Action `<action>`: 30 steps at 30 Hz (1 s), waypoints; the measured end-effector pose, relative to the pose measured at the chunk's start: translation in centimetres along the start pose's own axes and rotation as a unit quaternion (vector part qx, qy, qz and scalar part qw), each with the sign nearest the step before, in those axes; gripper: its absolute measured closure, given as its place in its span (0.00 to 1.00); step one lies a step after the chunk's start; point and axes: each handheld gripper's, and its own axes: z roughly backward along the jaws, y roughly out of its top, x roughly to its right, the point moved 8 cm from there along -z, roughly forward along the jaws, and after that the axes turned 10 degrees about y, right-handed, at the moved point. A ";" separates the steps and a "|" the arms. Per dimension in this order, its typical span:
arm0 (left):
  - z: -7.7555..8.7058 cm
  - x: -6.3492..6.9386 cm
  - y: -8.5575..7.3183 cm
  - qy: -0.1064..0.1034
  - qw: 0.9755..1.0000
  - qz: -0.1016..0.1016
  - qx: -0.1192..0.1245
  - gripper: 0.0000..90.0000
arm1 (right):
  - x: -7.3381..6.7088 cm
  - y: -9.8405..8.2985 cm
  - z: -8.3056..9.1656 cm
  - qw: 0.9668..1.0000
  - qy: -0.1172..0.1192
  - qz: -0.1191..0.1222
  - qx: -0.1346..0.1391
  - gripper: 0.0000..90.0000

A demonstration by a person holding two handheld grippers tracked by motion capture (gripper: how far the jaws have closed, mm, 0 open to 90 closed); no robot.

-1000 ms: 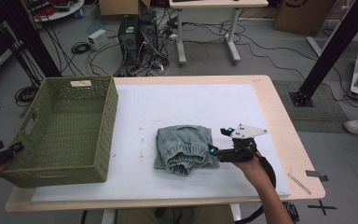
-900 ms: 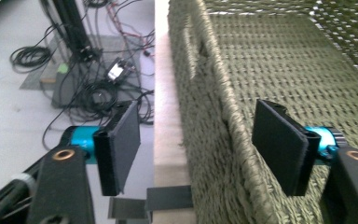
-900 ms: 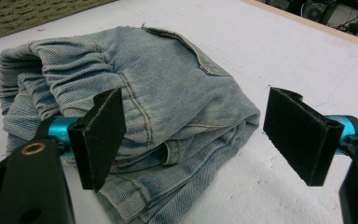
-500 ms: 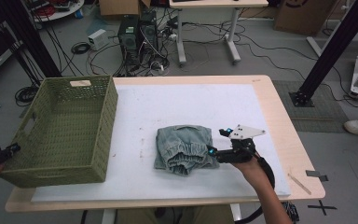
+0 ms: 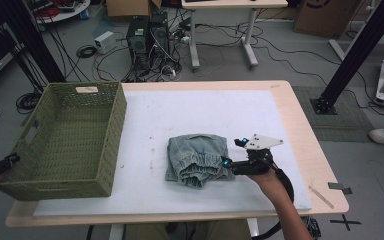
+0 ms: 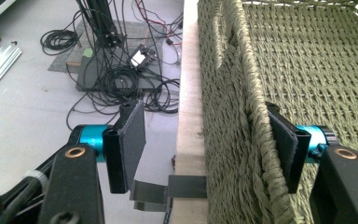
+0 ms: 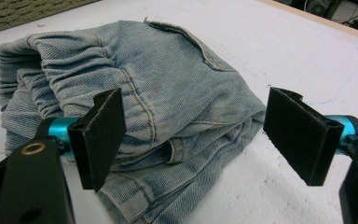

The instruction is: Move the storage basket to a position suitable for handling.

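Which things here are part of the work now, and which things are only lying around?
Part of the work:
- folded jeans, between the open jaws of the right gripper
- green woven basket, its wall between the jaws of the left gripper

Only lying around:
- computer tower on the floor
- cables on the floor
- wooden stick at the table edge

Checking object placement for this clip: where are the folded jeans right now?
In the high view, the folded jeans lie on the white mat right of the green basket, directly before the right gripper.
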 end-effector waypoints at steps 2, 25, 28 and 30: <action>0.1 0.1 0.1 -0.005 1.000 0.001 0.007 0.42 | 0.0 0.0 0.0 1.000 0.001 -0.001 0.000 0.24; 4.8 6.0 5.1 -0.127 0.981 -0.005 0.145 0.34 | 0.2 0.2 0.6 1.000 0.002 0.000 0.010 0.24; 5.2 7.2 5.6 -0.139 0.978 -0.009 0.155 0.32 | 0.3 0.2 0.8 1.000 0.003 0.001 0.012 0.24; 5.6 8.1 5.9 -0.149 0.976 -0.011 0.161 0.31 | 0.3 0.1 0.8 1.000 0.002 0.001 0.012 0.24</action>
